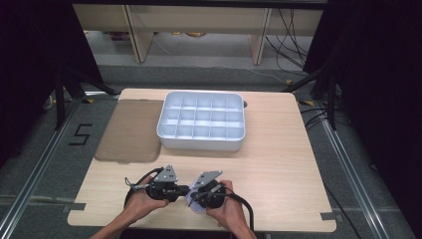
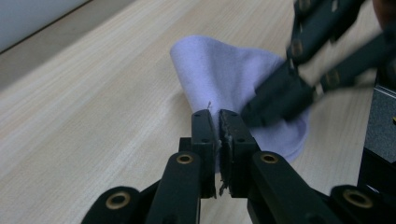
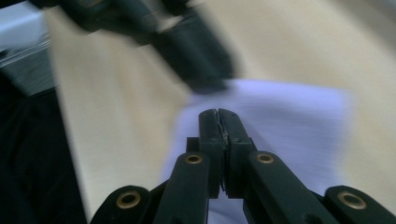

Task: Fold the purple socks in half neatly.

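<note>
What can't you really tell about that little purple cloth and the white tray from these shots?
- Cloth: its full shape. In the high view the grippers and hands cover most of it; in the left gripper view the left gripper and right gripper hide its near edge.
- Right gripper view: motion blur smears the cloth's edges and folds.
- Divided white tray: too small in the high view to tell what its compartments hold.
- Dark mat: material unclear.

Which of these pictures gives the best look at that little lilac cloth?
The left gripper view: the lilac cloth is sharp, pinched by both grippers. The right gripper view shows it blurred; in the high view it peeks out between the hands.
</note>
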A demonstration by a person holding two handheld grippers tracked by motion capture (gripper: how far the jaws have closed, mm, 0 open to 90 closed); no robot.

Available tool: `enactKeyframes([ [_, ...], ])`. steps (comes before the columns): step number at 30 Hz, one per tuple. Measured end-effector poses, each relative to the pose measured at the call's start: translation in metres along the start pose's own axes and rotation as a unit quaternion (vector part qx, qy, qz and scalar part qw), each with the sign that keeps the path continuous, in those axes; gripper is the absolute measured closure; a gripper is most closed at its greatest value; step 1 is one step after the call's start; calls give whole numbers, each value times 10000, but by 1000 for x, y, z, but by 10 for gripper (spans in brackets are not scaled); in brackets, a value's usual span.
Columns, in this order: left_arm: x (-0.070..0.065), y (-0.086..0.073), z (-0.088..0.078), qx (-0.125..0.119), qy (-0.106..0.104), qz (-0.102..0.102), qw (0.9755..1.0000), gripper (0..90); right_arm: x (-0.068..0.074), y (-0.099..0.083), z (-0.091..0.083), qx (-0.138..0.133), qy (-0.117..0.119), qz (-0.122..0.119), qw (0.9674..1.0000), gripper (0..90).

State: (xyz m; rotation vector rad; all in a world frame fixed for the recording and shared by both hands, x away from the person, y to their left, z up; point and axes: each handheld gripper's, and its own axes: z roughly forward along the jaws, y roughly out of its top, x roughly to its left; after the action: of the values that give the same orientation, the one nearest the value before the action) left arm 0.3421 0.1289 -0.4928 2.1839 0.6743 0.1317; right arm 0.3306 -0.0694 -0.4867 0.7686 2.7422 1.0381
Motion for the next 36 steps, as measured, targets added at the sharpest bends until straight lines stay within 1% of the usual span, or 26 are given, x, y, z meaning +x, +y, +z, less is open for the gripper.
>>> enactKeyframes([
  [1,0,0,0,-11,-16,-18,10000,843,-8,1,-6,-95,-151,46,9998,892],
  [2,0,0,1,8,-21,-23,10000,843,-16,0,-8,-246,-180,17,9995,892],
  [3,0,0,2,14,1,-20,10000,843,-19,0,-11,-241,-302,203,9990,893],
  [5,0,1,2,14,5,99,10000,843,-31,-2,-11,-106,-490,199,9985,893],
  [6,-2,1,3,40,16,33,10000,844,-35,-4,-7,-13,-489,296,9984,893],
  [7,-1,1,4,64,27,62,10000,844,-37,-6,-1,57,-446,316,9985,896],
  [8,1,2,5,64,13,127,9999,844,-38,-7,4,33,-486,379,9981,899],
  [9,1,1,5,79,57,97,9999,844,-37,-5,3,146,-468,426,9979,898],
  [10,1,1,5,12,9,85,10000,844,-37,-4,2,120,-454,296,9985,897],
  [11,1,1,4,32,20,-9,10000,844,-35,-3,0,65,-581,338,9977,896],
  [13,1,1,3,-8,8,69,10000,844,-34,-2,-6,37,-541,388,9978,895],
  [14,1,1,3,-36,16,32,10000,844,-35,-1,-13,-187,-535,194,9982,894],
  [17,2,1,1,3,39,113,9999,844,-33,-5,-26,-218,-461,170,9986,892],
  [20,1,1,1,-5,39,102,9999,844,-27,-13,-35,-198,-461,291,9983,890],
  [21,0,1,1,-35,21,22,10000,843,-25,-16,-37,-211,-417,327,9984,890],
  [24,0,1,-1,-26,32,97,9999,843,-20,-22,-41,-158,-349,433,9983,890],
  [25,0,1,-1,-40,7,33,10000,843,-18,-23,-40,-254,-325,438,9982,890],
  [27,-1,1,-2,-48,20,34,10000,843,-18,-25,-39,-238,-307,304,9988,890],
  [28,-1,2,-3,-42,3,147,9999,843,-17,-26,-39,-185,-291,295,9990,890],
  [29,-1,2,-4,-44,2,142,9999,843,-17,-27,-37,-165,-291,242,9991,890],
  [31,-2,3,-6,-98,4,130,9999,843,-15,-30,-33,-133,-347,406,9985,890],
  [32,-4,3,-6,-137,-10,101,9999,843,-17,-31,-31,-26,-295,311,9991,890],
  [33,-5,4,-7,-141,-28,174,9997,843,-18,-32,-27,-82,-262,294,9992,890],
  [34,-6,5,-8,-120,-21,209,9997,843,-18,-33,-25,-57,-318,332,9989,890],
  [35,-7,6,-8,-133,-3,206,9997,843,-20,-32,-24,-1,-232,323,9992,890],
  [36,-9,6,-8,-171,-23,242,9996,843,-20,-32,-22,40,-256,320,9992,890],
])
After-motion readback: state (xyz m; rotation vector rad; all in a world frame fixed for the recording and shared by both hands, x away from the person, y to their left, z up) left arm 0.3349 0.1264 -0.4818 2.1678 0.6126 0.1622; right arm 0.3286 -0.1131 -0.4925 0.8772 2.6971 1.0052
